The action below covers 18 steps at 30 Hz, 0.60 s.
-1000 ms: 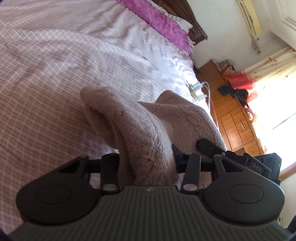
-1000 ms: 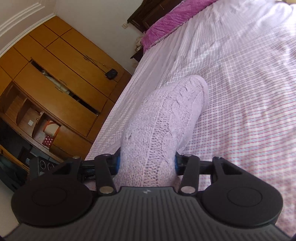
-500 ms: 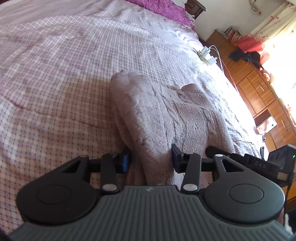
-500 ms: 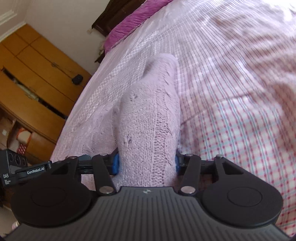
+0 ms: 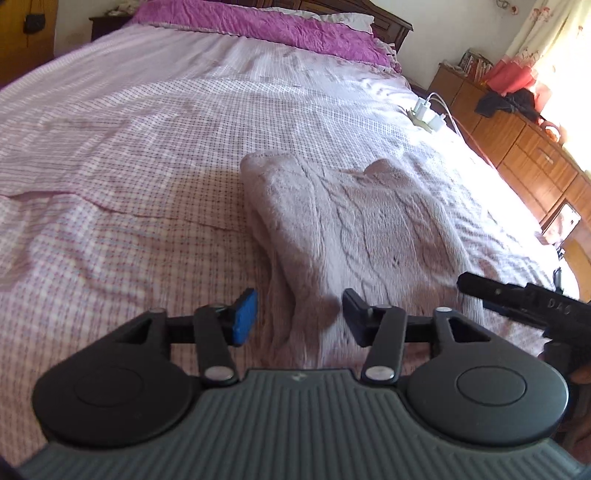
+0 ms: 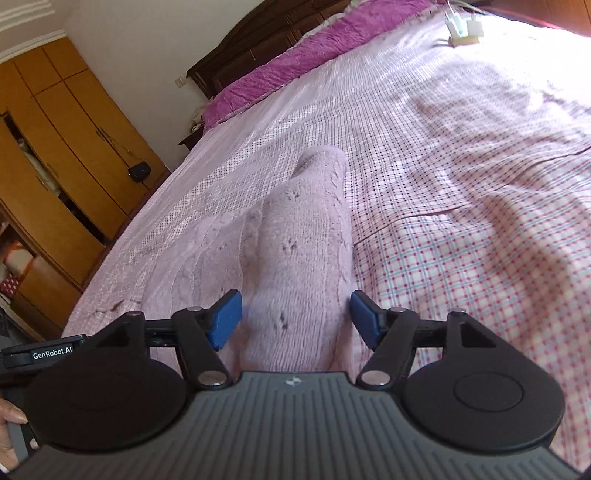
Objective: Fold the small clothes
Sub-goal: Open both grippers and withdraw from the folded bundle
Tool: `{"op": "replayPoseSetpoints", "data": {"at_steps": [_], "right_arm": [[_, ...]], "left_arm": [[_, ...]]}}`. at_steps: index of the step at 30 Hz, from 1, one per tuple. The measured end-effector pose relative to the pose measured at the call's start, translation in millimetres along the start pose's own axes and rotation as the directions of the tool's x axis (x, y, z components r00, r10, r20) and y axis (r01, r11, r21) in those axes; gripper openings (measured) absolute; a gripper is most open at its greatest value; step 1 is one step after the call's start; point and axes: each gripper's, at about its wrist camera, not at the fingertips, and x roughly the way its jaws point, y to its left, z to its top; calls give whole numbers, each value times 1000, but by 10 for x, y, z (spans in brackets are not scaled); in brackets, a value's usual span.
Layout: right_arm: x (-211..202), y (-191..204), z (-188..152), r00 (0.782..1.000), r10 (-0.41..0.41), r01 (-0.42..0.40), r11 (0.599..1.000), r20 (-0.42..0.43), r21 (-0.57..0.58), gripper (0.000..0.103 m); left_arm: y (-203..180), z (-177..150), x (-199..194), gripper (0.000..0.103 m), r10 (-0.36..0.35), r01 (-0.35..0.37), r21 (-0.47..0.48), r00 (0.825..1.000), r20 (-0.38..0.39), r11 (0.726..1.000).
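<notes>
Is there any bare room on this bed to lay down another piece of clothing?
Plenty. The checked bedspread lies bare between the folded pink knit and the purple pillow cover. It is crowded only near the white chargers and where the two open grippers straddle the knit.

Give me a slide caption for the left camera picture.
Open left tongs over a folded pink knit on the bed.
</notes>
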Motion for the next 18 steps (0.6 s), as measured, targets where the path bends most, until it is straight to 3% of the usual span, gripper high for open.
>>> {"op": "replayPoseSetpoints", "data": {"at_steps": [2, 7, 10, 15, 18], "right_arm": [[-127, 82, -59, 1000, -11, 11, 999, -1, -38, 74], [-284, 248, -224, 999, -41, 42, 992, 9, -117, 82], [-269, 330, -367, 998, -64, 65, 984, 12, -163, 84], [-189, 408, -606, 991, -117, 129, 968, 68, -215, 88], [-119, 376, -693, 986, -147, 162, 962, 80, -220, 91]], "left_arm": [[-70, -92, -61, 65, 21, -21, 20, 1000, 1, 1000], [-232, -266, -98, 67, 69, -69, 28, 997, 17, 997], [-356, -374, -53, 84, 102, -103, 43, 994, 26, 994], [-545, -549, 61, 84, 158, -162, 122, 987, 39, 979], [-560, -617, 140, 84, 186, -188, 120, 982, 27, 975]]}}
